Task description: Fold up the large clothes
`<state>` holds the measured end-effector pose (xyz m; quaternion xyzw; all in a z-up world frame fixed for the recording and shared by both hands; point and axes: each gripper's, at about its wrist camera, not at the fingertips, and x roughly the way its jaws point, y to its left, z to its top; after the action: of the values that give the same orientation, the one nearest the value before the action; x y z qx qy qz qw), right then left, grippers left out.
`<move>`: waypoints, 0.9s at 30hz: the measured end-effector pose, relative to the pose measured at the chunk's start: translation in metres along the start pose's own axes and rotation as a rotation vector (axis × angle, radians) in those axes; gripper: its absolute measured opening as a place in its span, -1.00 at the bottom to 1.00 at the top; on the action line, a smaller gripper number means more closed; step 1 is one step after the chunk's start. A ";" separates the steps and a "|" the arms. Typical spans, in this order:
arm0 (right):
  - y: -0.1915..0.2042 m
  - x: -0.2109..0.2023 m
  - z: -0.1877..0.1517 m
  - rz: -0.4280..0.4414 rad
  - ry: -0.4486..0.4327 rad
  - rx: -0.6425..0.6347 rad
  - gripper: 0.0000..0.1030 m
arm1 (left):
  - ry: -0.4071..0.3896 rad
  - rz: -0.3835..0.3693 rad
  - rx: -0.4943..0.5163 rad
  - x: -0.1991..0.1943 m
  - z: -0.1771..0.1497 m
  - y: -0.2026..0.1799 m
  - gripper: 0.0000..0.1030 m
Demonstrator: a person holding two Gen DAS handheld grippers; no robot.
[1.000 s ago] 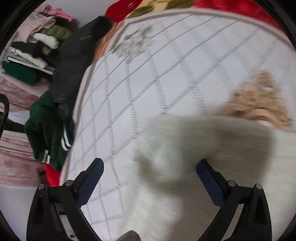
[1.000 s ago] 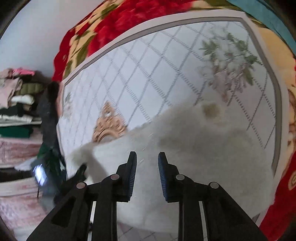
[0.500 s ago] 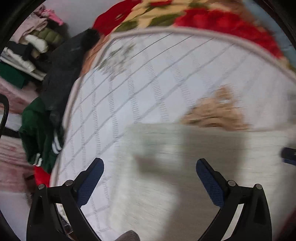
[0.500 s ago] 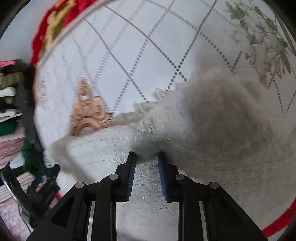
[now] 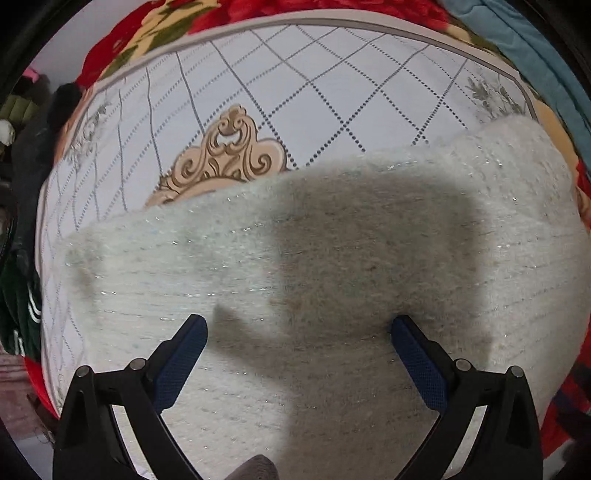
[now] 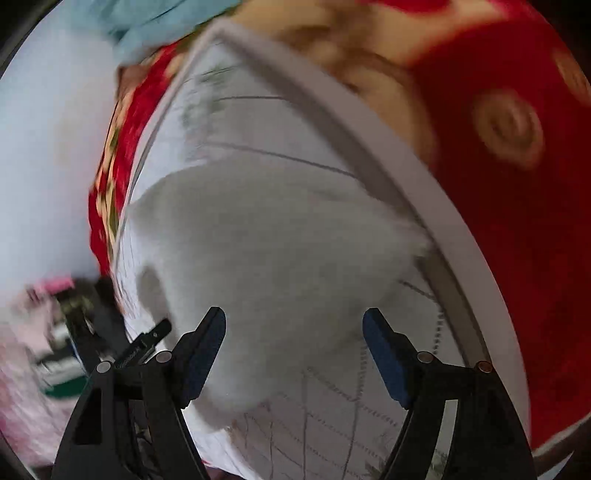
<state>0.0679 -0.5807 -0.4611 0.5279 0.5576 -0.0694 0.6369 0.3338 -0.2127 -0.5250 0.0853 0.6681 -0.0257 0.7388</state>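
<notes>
A large fuzzy off-white sweater [image 5: 332, 258] lies spread flat on a white quilted mat [image 5: 295, 92] with a grey diamond pattern. My left gripper [image 5: 299, 332] is open, its blue-padded fingers wide apart just above the sweater's near part. In the right wrist view the sweater [image 6: 266, 236] lies on the mat [image 6: 332, 406], and my right gripper [image 6: 293, 332] is open and empty above its near edge. That view is motion-blurred. The left gripper's black tip [image 6: 147, 339] shows at the lower left.
A red floral blanket [image 5: 258, 14] surrounds the mat; it also shows in the right wrist view [image 6: 517, 221]. A gold ornament [image 5: 225, 155] is printed on the mat behind the sweater. Dark and green clothes [image 5: 22, 295] hang off the left side. A teal fabric [image 5: 535, 55] lies at the far right.
My right gripper has opened, let go of the sweater and swung away. The sweater now lies flat. My left gripper stayed open and its view turned right across the sweater.
</notes>
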 end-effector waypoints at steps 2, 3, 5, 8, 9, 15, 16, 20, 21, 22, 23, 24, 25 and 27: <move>-0.011 0.019 0.005 0.077 0.011 0.019 0.52 | 0.005 -0.006 -0.005 0.002 0.002 0.001 1.00; -0.016 0.035 0.009 0.130 0.030 0.026 0.52 | 0.006 -0.005 -0.006 0.002 0.002 0.002 1.00; -0.020 0.054 0.015 0.235 0.017 0.066 0.56 | 0.008 0.001 -0.002 0.003 0.004 0.002 1.00; -0.012 0.073 0.023 0.367 -0.018 0.089 0.56 | 0.000 0.016 0.015 0.005 0.005 0.001 1.00; -0.008 0.077 0.025 0.388 -0.019 0.090 0.55 | -0.005 0.020 0.019 0.004 0.004 -0.004 1.00; 0.027 0.077 0.027 0.412 -0.056 0.044 -0.46 | -0.012 0.021 0.018 0.008 0.014 -0.004 1.00; 0.032 0.073 0.028 0.408 -0.065 0.040 -0.50 | -0.007 0.010 0.016 0.006 0.016 -0.003 1.00; 0.061 0.034 0.019 0.384 -0.108 -0.001 -0.54 | -0.013 -0.029 0.023 -0.003 0.021 -0.005 1.00; 0.070 0.025 0.017 0.366 -0.120 -0.032 -0.54 | -0.010 -0.038 0.025 -0.001 0.021 -0.006 1.00; 0.075 0.020 0.017 0.350 -0.123 -0.050 -0.55 | -0.005 -0.045 0.026 0.003 0.021 -0.008 1.00; 0.076 0.019 0.016 0.335 -0.124 -0.057 -0.55 | 0.000 -0.048 0.025 0.008 0.021 -0.010 1.00; 0.082 0.019 0.017 0.296 -0.122 -0.079 -0.55 | 0.005 -0.055 0.023 0.015 0.022 -0.011 1.00; 0.085 0.020 0.019 0.272 -0.121 -0.094 -0.55 | 0.012 -0.073 0.010 0.021 0.022 -0.010 1.00; 0.098 0.021 0.020 0.219 -0.124 -0.130 -0.56 | 0.013 -0.108 -0.016 0.024 0.024 -0.004 1.00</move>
<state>0.1551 -0.5430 -0.4224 0.5378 0.4594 0.0044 0.7069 0.3595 -0.2188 -0.5472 0.0433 0.6767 -0.0599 0.7325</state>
